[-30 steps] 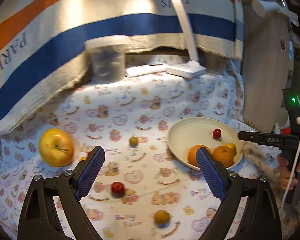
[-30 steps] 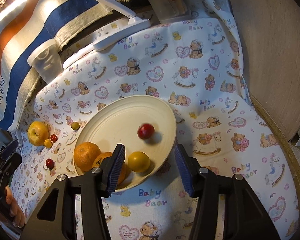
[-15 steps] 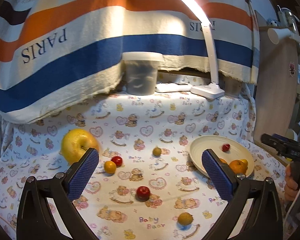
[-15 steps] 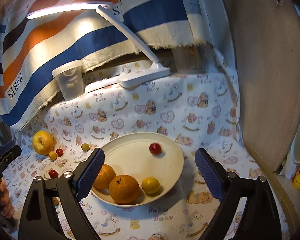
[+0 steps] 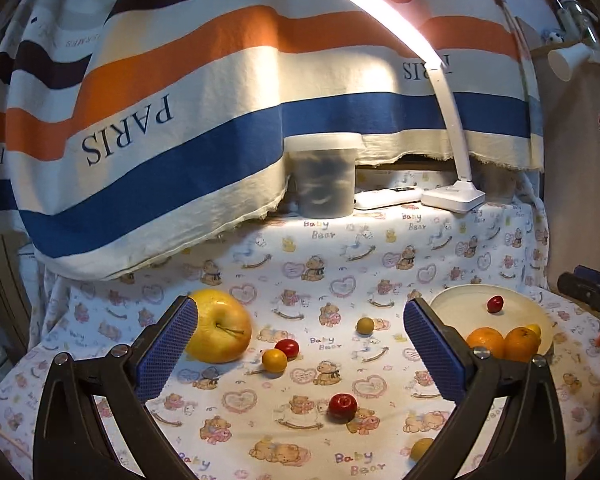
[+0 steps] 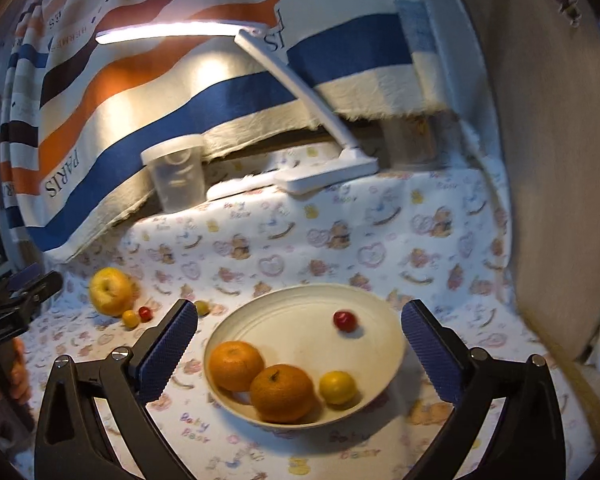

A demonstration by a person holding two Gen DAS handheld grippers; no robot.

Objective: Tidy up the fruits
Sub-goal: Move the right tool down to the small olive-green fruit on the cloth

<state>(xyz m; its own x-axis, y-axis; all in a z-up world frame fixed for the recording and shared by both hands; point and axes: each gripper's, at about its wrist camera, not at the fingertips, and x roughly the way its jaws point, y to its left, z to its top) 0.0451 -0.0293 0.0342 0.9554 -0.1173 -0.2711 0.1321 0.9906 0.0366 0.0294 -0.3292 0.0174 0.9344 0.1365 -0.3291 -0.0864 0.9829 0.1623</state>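
Note:
A cream plate (image 6: 380, 312) (image 5: 460, 300) holds two oranges (image 6: 236, 364), a small yellow fruit (image 6: 337, 387) and a small red fruit (image 6: 345, 320). On the cloth lie a yellow apple (image 5: 220, 330) (image 6: 110, 290), a small orange fruit (image 5: 274, 360), small red fruits (image 5: 287, 347) (image 5: 343, 405) and small yellowish fruits (image 5: 365, 325) (image 5: 420, 448). My left gripper (image 5: 300, 344) is open and empty, above the loose fruit. My right gripper (image 6: 300, 344) is open and empty, just in front of the plate.
A lit white desk lamp (image 5: 452, 196) (image 6: 328, 172) and a translucent lidded tub (image 5: 326, 180) (image 6: 176, 176) stand at the back under a striped towel (image 5: 180, 120). A beige panel (image 6: 540, 160) stands to the right of the table.
Both grippers have drawn back and tilted up, so the table looks farther away. The right gripper's jaws opened wide a second ago. The fruit has not moved.

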